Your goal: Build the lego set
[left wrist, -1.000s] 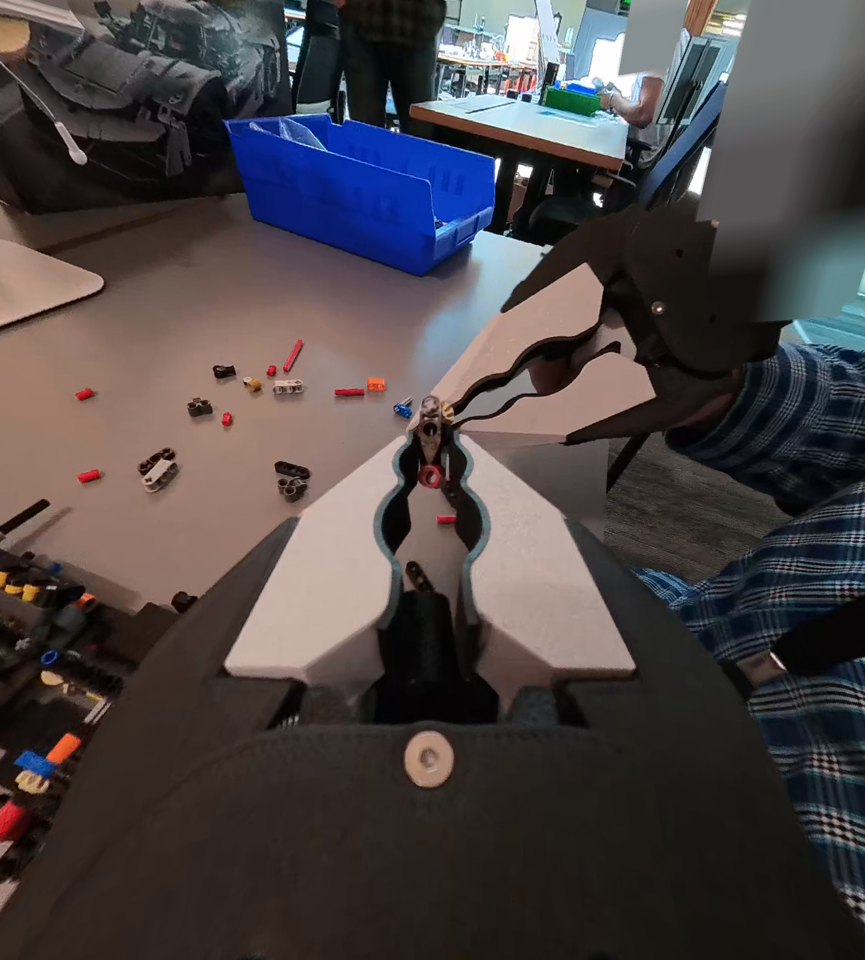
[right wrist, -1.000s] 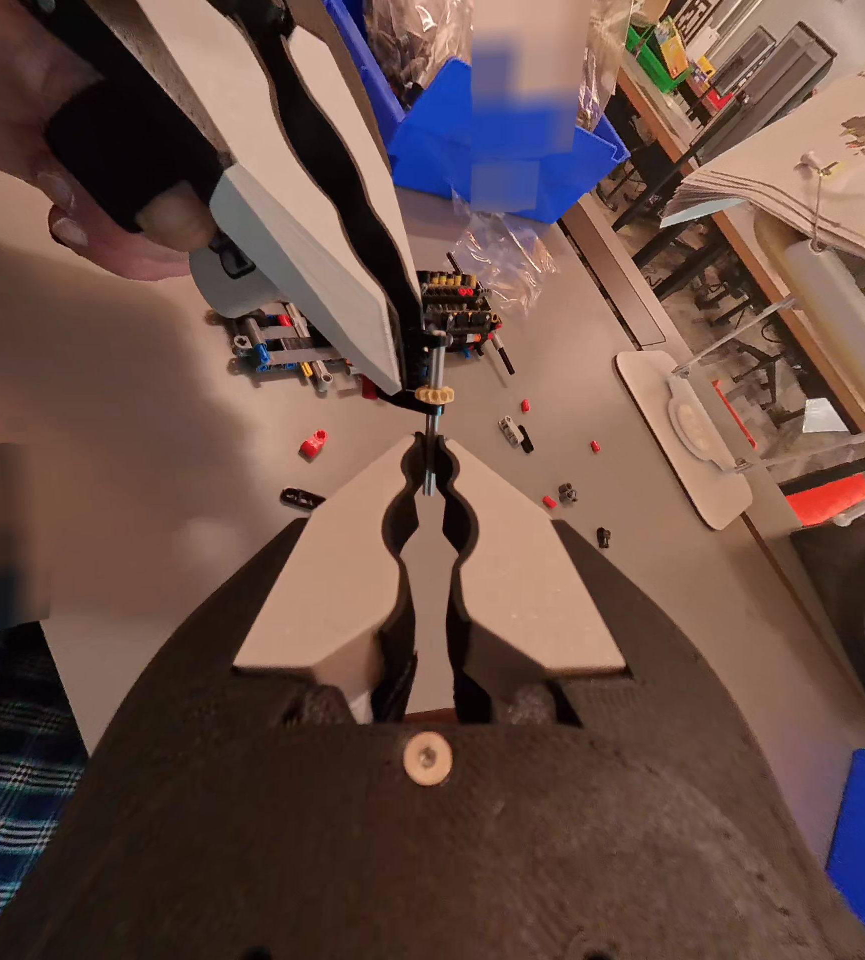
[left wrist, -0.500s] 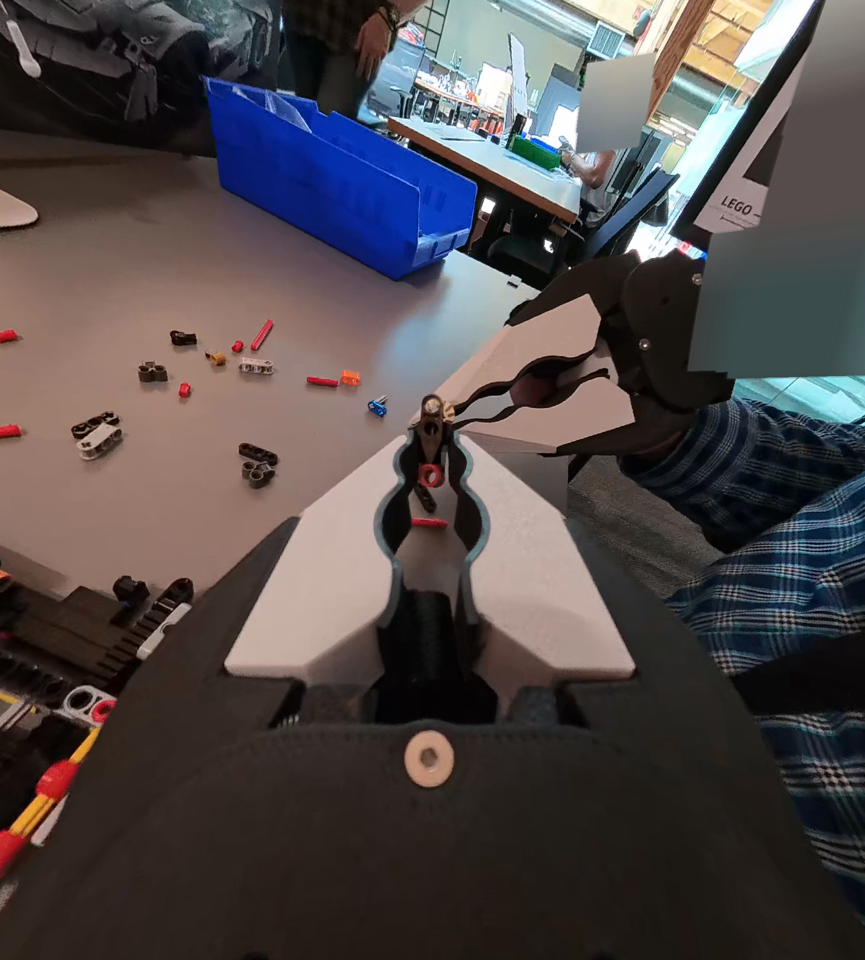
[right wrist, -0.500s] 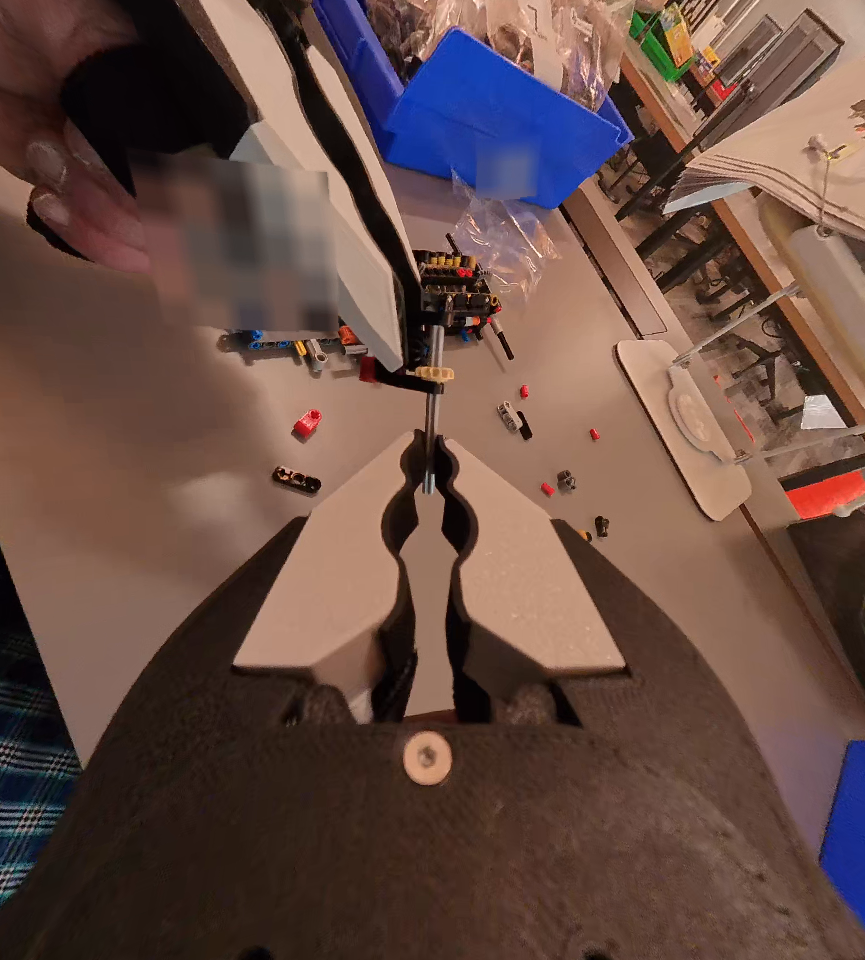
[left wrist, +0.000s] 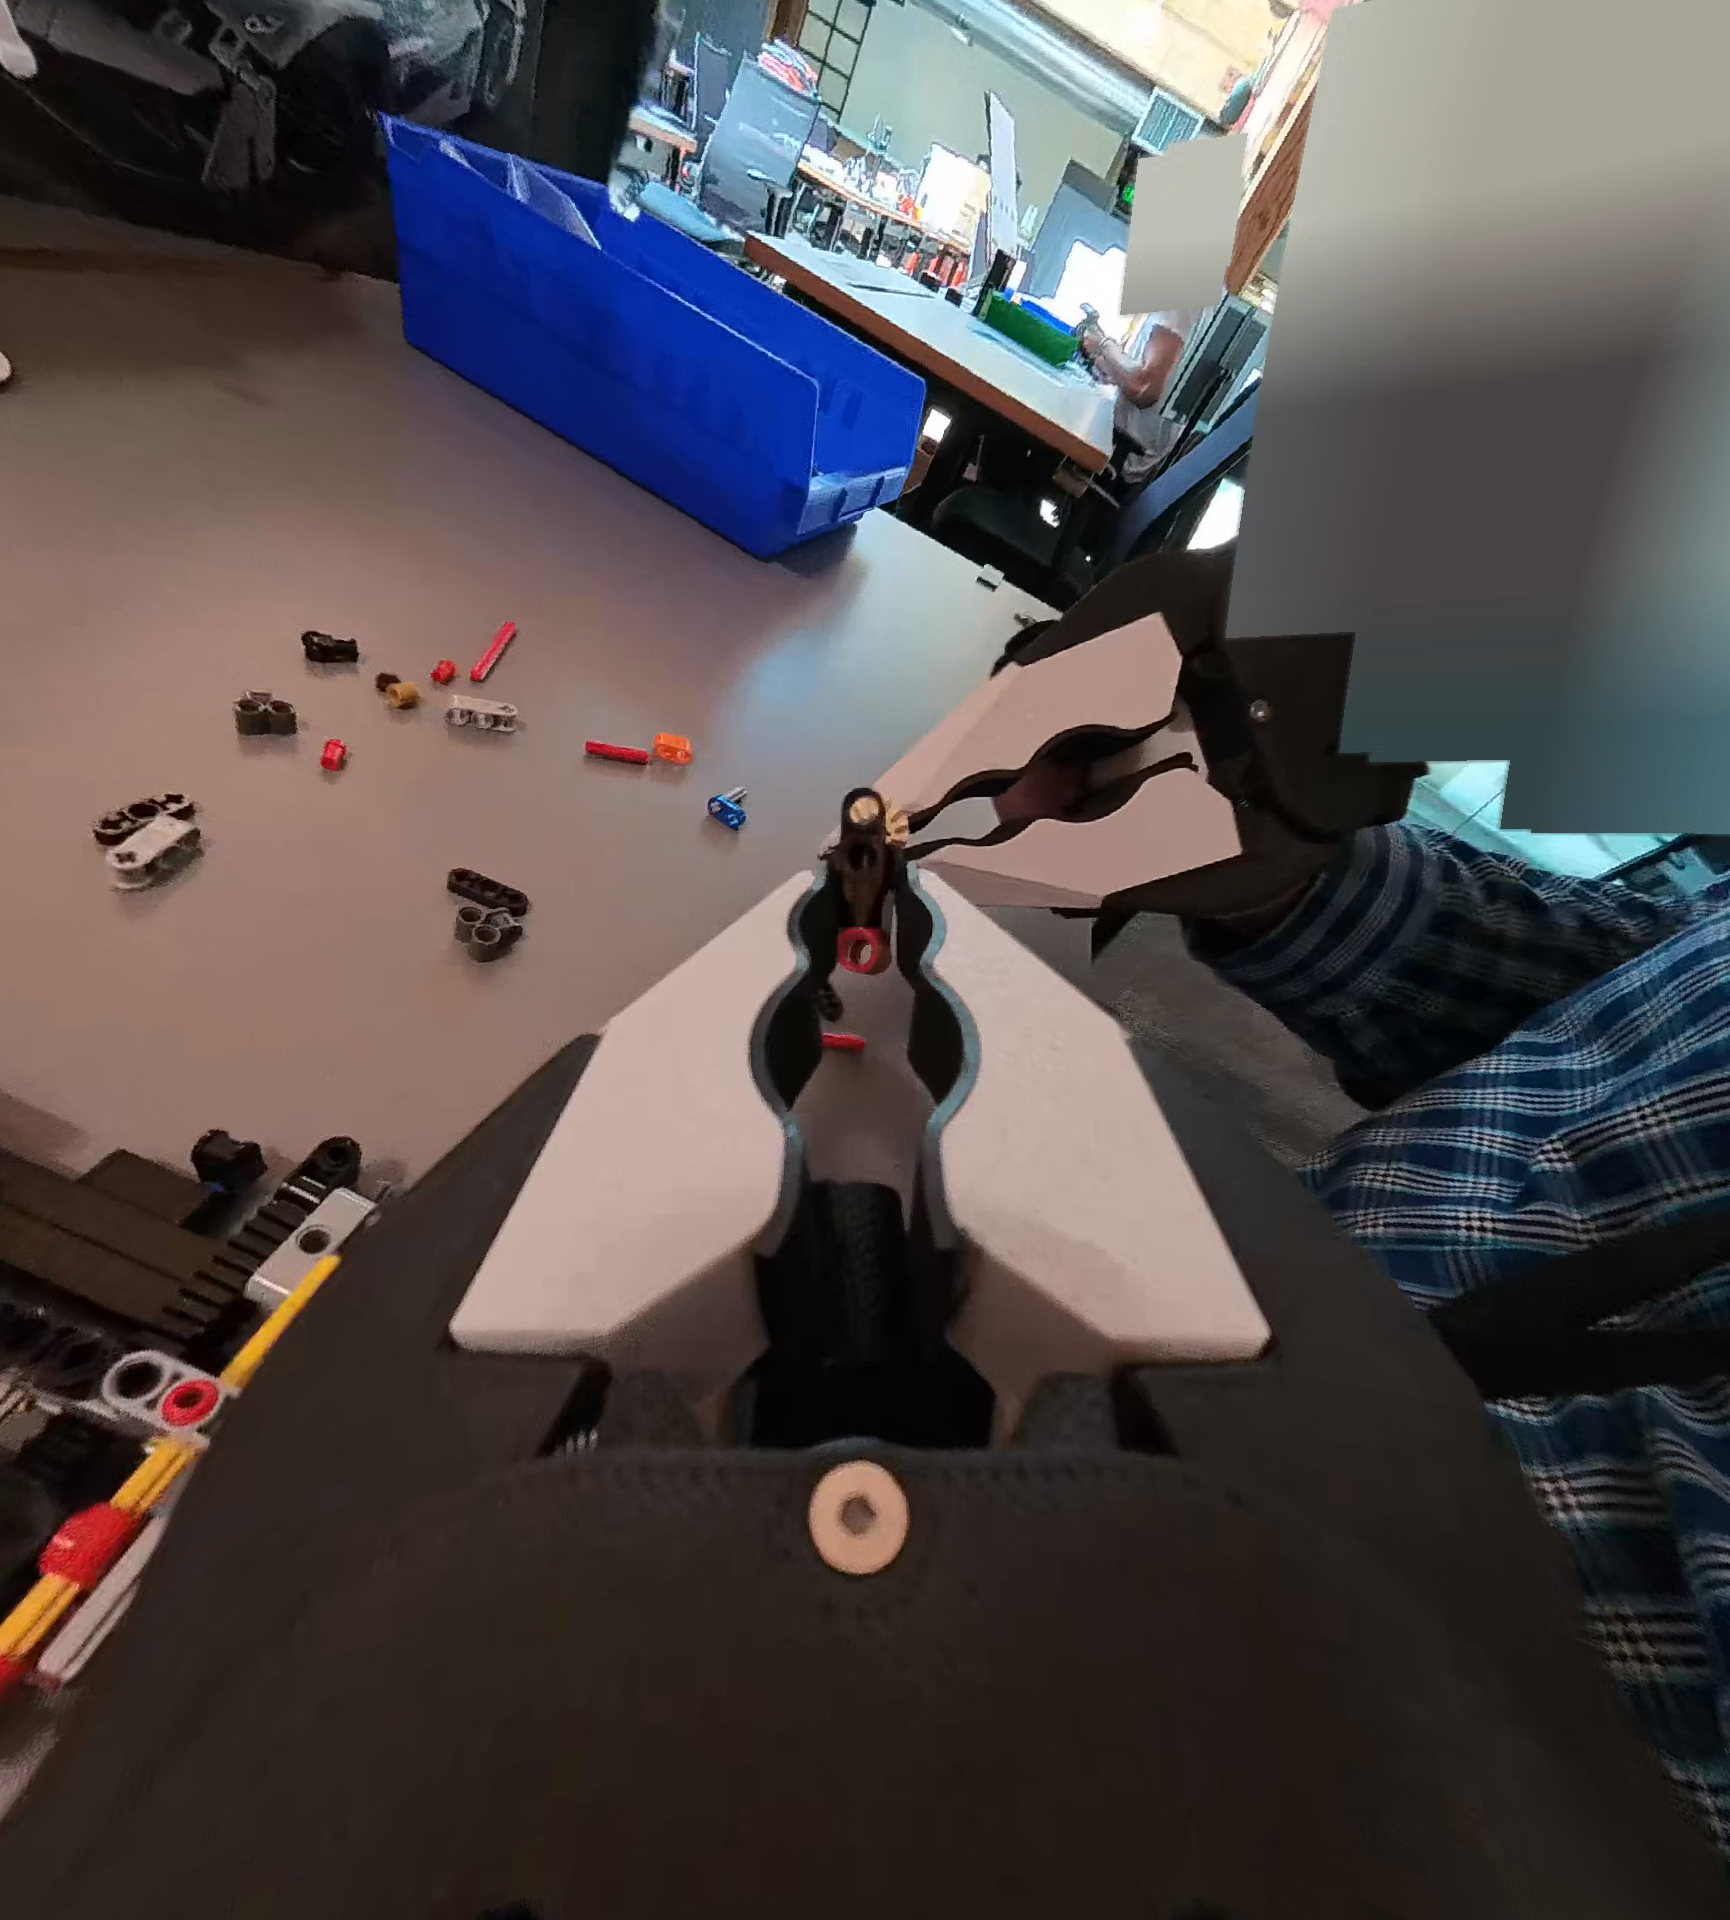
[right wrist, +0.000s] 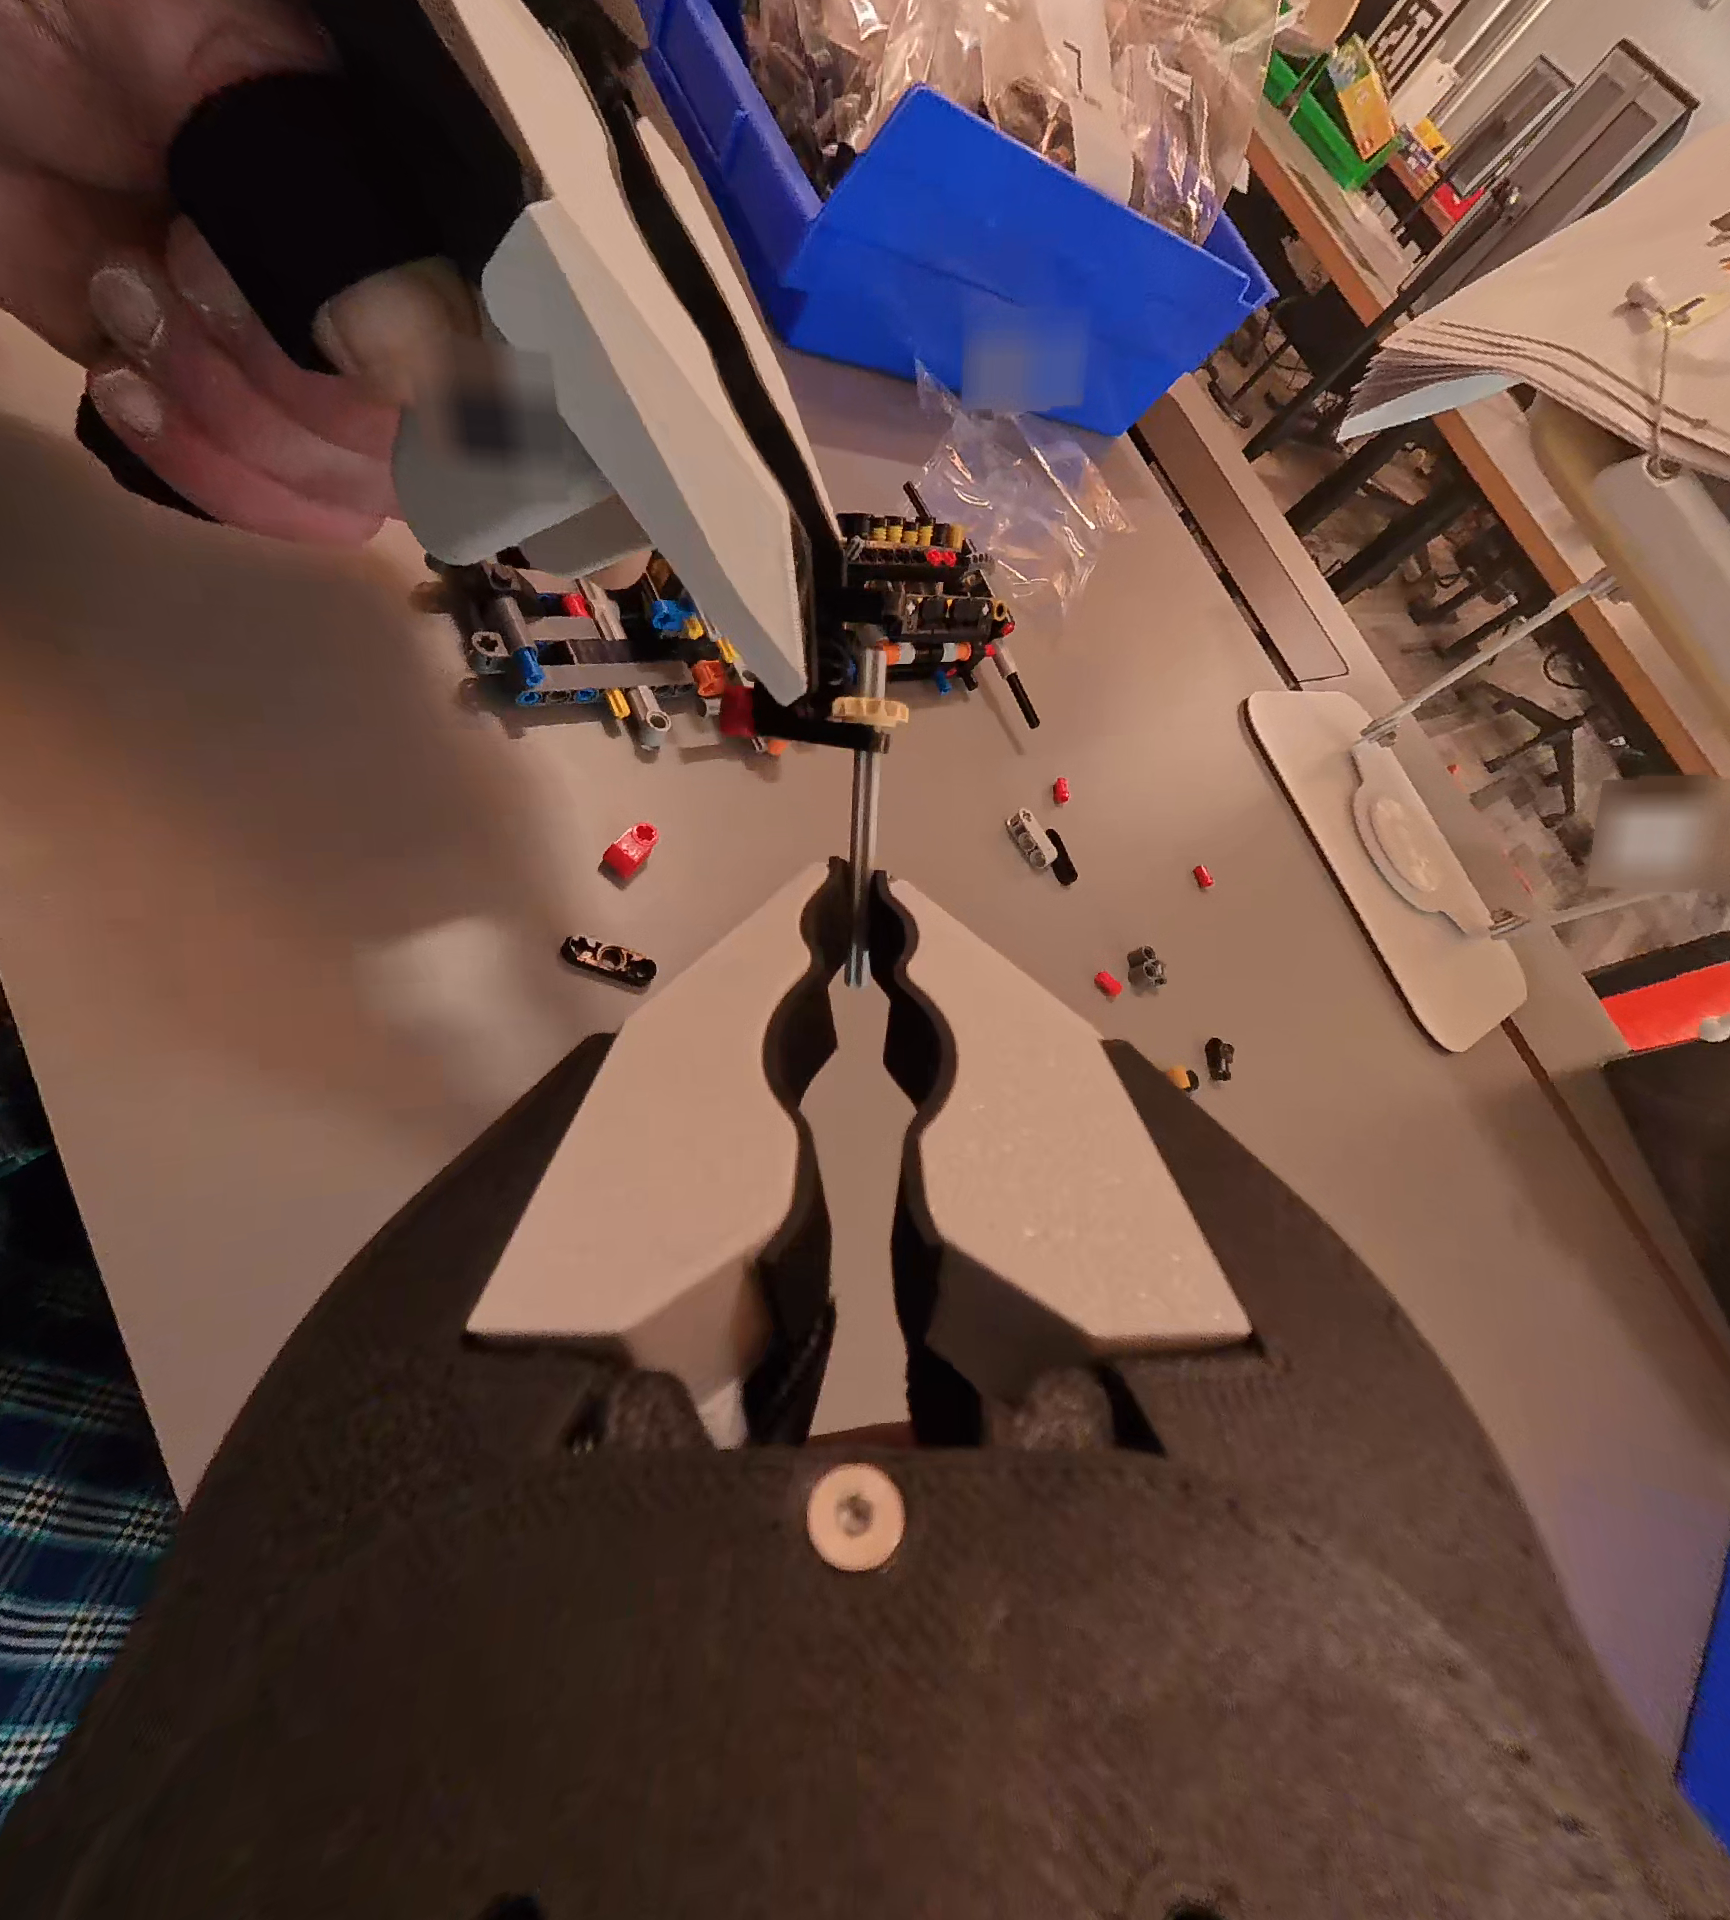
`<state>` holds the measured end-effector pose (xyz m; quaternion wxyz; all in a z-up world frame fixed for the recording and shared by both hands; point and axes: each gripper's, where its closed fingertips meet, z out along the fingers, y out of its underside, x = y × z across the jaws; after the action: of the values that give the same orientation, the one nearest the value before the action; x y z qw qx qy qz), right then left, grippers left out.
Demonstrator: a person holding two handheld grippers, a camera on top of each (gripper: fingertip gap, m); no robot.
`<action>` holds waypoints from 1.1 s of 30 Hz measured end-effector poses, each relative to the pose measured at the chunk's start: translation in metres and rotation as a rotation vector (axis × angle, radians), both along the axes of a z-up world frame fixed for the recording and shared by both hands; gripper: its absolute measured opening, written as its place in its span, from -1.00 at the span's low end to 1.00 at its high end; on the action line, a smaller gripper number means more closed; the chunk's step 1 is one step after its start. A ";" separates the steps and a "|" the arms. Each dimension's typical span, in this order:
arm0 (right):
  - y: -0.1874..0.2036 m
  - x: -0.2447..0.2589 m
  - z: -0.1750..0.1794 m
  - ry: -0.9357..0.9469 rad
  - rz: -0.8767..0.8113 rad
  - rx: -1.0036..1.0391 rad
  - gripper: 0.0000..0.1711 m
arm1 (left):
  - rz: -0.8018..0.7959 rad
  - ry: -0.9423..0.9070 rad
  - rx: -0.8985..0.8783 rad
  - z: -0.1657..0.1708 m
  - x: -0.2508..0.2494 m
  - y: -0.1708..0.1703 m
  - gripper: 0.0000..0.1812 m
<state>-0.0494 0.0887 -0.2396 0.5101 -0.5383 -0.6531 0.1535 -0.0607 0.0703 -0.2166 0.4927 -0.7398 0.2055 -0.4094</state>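
Nearest, the left gripper (left wrist: 856, 883) is closed, its fingers pinching a black liftarm (left wrist: 861, 847) with a red bush (left wrist: 861, 951), while the right gripper (right wrist: 850, 894) is pinched on a grey axle (right wrist: 863, 821) that passes through the liftarm beside a tan gear (right wrist: 866, 712). Beneath them a grey surface (left wrist: 321, 457) is strewn with small loose red, black and grey pieces, with bare room left toward its near edge (right wrist: 92, 1195). Farther off the partly built model (right wrist: 882, 613) is seen, then two blue bins (right wrist: 996, 260) and a room of desks.
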 end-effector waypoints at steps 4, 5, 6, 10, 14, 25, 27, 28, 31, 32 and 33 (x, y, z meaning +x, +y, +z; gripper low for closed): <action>-0.001 -0.002 0.001 0.013 -0.005 -0.010 -0.99 | -0.004 -0.016 -0.007 0.001 -0.002 0.000 -0.89; 0.000 -0.003 0.004 0.022 -0.010 -0.003 -1.00 | 0.002 -0.030 -0.009 0.003 -0.002 0.001 -0.89; 0.001 -0.004 0.008 0.039 -0.019 0.004 -1.00 | 0.007 -0.062 -0.015 0.007 -0.003 0.001 -0.89; 0.002 -0.005 0.010 0.029 -0.049 0.018 -0.99 | 0.015 -0.041 -0.003 0.005 -0.004 0.002 -0.89; 0.000 -0.009 0.012 0.038 -0.049 0.037 -0.93 | 0.004 0.007 0.018 0.003 0.000 -0.001 -0.88; -0.002 -0.005 0.003 -0.011 -0.030 0.057 -0.99 | 0.014 -0.011 -0.015 -0.005 0.005 0.000 -0.89; -0.002 -0.005 0.002 -0.010 -0.028 0.052 -0.99 | 0.013 -0.031 -0.031 -0.005 0.005 0.000 -0.89; -0.002 -0.005 0.002 -0.006 -0.027 0.047 -0.99 | 0.012 -0.043 -0.038 -0.005 0.005 0.000 -0.89; -0.002 -0.005 0.003 0.005 -0.024 0.044 -0.99 | 0.006 -0.077 -0.063 -0.005 0.004 0.000 -0.90; -0.002 -0.005 0.003 0.008 -0.021 0.044 -0.99 | 0.004 -0.094 -0.070 -0.004 0.004 -0.001 -0.89; -0.003 -0.005 0.004 0.015 -0.018 0.044 -0.99 | -0.001 -0.115 -0.082 -0.003 0.004 -0.001 -0.90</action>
<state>-0.0549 0.0861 -0.2352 0.5281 -0.5316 -0.6475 0.1386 -0.0565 0.0692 -0.2196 0.4731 -0.7344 0.1602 -0.4595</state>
